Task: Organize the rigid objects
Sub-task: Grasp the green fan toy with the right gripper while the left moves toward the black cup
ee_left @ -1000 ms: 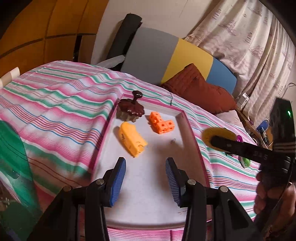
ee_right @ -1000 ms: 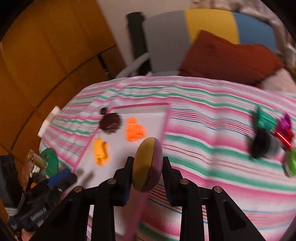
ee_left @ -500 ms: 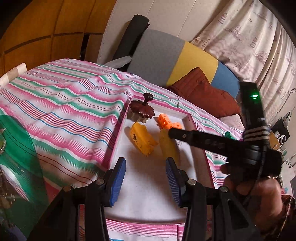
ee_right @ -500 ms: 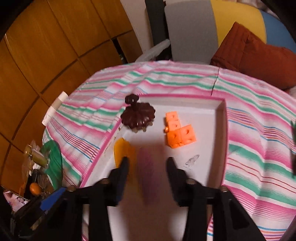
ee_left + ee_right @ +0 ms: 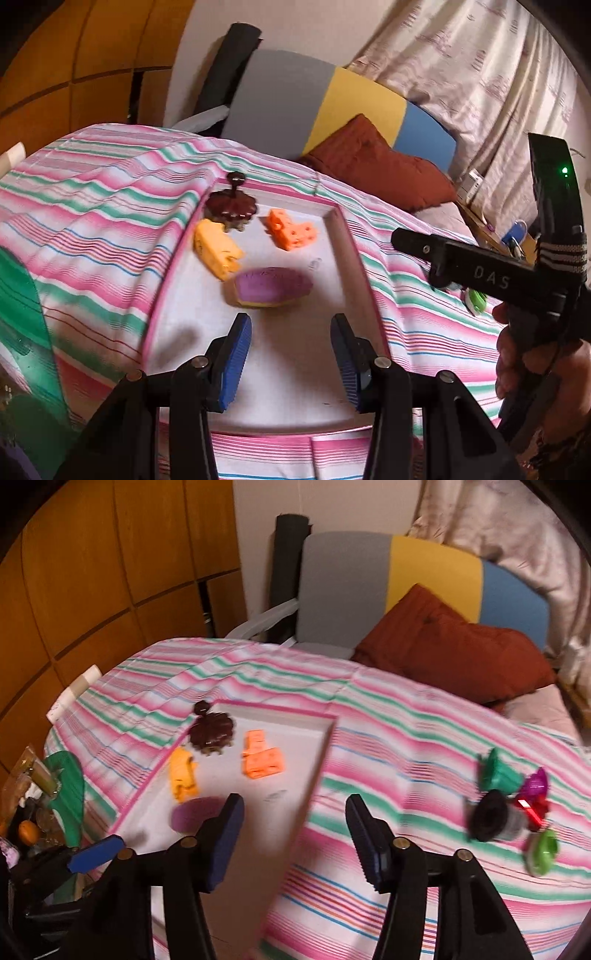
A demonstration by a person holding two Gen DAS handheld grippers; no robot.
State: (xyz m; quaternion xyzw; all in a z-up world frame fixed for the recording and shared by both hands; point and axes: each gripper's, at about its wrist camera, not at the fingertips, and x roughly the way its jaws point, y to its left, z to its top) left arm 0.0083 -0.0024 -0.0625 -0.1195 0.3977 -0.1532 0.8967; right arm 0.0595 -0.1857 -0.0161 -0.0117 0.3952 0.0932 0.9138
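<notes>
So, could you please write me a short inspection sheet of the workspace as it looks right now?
Surface: bed with a striped cover; a white tray with a pink rim lies on it.
Job's things: in the tray, a brown scalloped piece, yellow piece, orange block piece and purple-and-yellow oval.
Clutter: outside the tray, a green cone, black ring, magenta piece and light green piece.
Grippers: left claw open and empty over the tray's near end; right claw opening, nothing between its pads.
Cables: nothing seen.
Surroundings: wooden panels, rust-red cushion, curtain.
</notes>
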